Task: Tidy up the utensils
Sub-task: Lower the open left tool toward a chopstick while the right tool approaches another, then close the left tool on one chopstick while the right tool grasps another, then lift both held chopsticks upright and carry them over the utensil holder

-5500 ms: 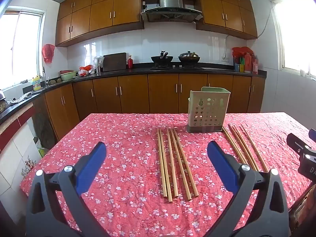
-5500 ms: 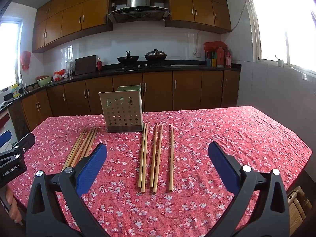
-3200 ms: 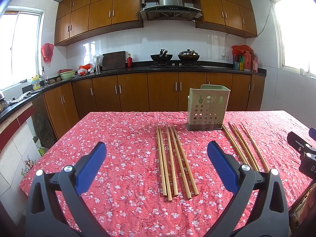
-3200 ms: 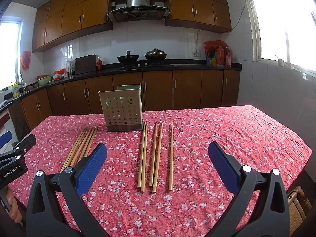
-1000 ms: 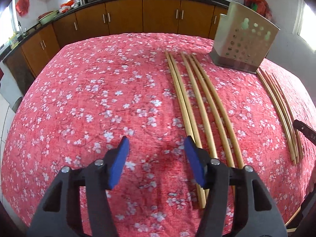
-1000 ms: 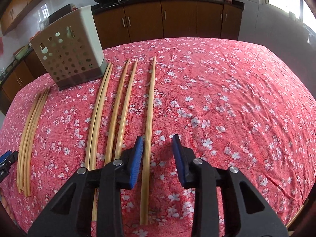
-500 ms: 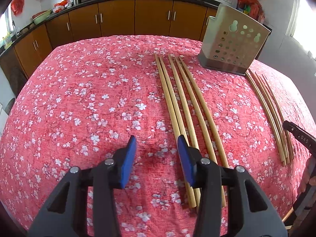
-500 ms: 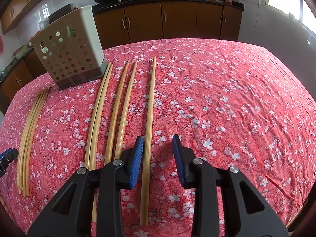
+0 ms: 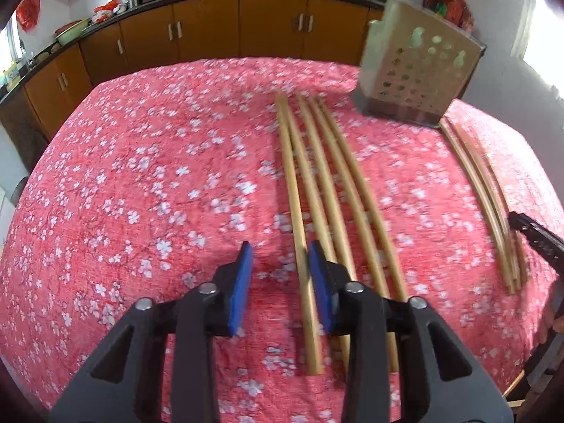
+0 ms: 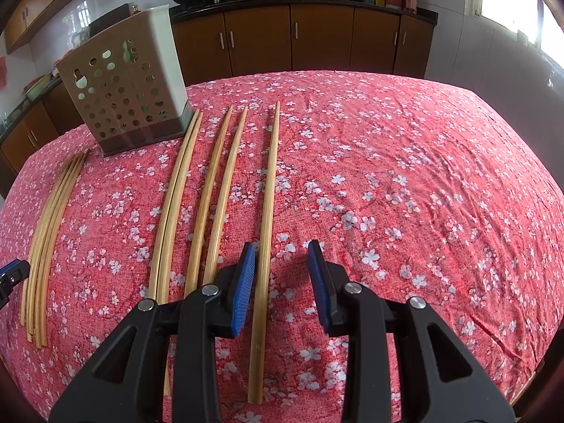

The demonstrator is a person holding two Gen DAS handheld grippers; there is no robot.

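A perforated beige utensil holder (image 9: 416, 77) (image 10: 123, 98) stands upright at the back of the red flowered tablecloth (image 9: 141, 183). Several long bamboo chopsticks lie in front of it in two groups. My left gripper (image 9: 280, 246) is low over its group and its jaws are closing. The leftmost chopstick (image 9: 290, 183) lies between the blue pads, close to the right one, and the left pad is clear of it. My right gripper (image 10: 282, 246) straddles the rightmost chopstick (image 10: 271, 176), which lies beside its left pad with a gap on the other side.
The other chopsticks (image 9: 338, 190) lie right of the left gripper, and more (image 10: 208, 190) lie left of the right one. The right gripper's black tip (image 9: 535, 236) shows by the far bundle (image 9: 483, 190). Brown cabinets (image 10: 317, 42) stand beyond the table.
Both grippers have come down from a raised, wide-open pose to the chopsticks. Over the last second the left jaws narrowed around the leftmost chopstick. The right gripper has not changed.
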